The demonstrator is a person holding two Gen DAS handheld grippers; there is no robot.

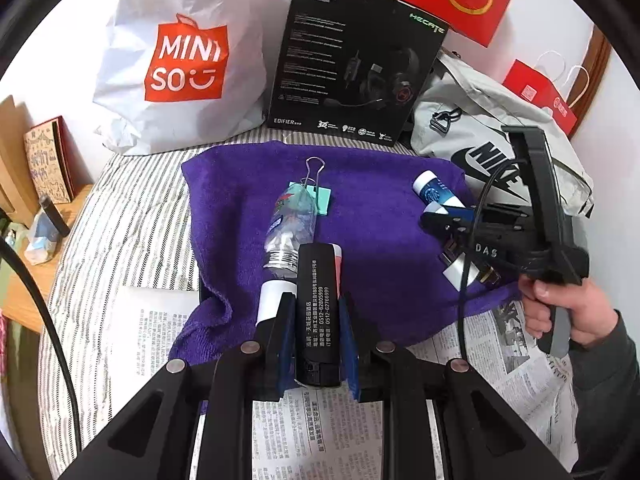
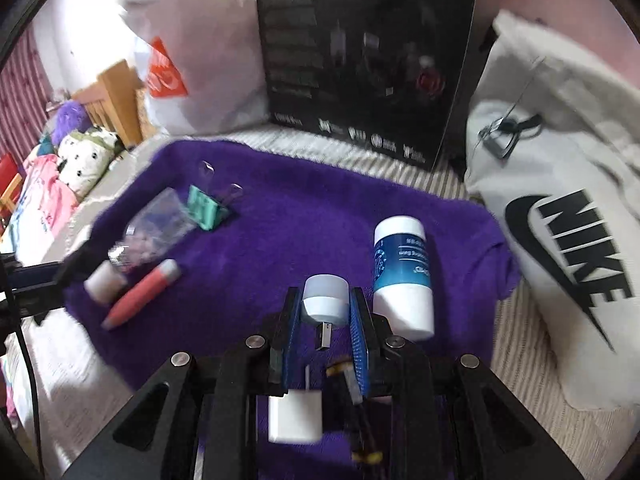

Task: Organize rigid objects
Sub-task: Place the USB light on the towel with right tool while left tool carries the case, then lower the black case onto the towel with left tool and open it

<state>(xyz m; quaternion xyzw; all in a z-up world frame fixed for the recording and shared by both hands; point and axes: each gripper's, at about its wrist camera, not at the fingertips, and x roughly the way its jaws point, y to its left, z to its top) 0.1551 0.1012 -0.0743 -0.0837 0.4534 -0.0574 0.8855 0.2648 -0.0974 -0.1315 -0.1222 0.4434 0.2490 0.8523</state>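
Left wrist view: left gripper clamps a black lighter above the purple towel; right gripper pinches a small white USB light, blue tube just beside.

Home bedroom: striped bedding, plush toys, shopping bags.

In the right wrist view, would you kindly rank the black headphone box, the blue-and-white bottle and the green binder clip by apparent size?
1. Black headphone box, clearly largest.
2. Blue-and-white bottle, though it lies nearer the camera.
3. Green binder clip, smallest.
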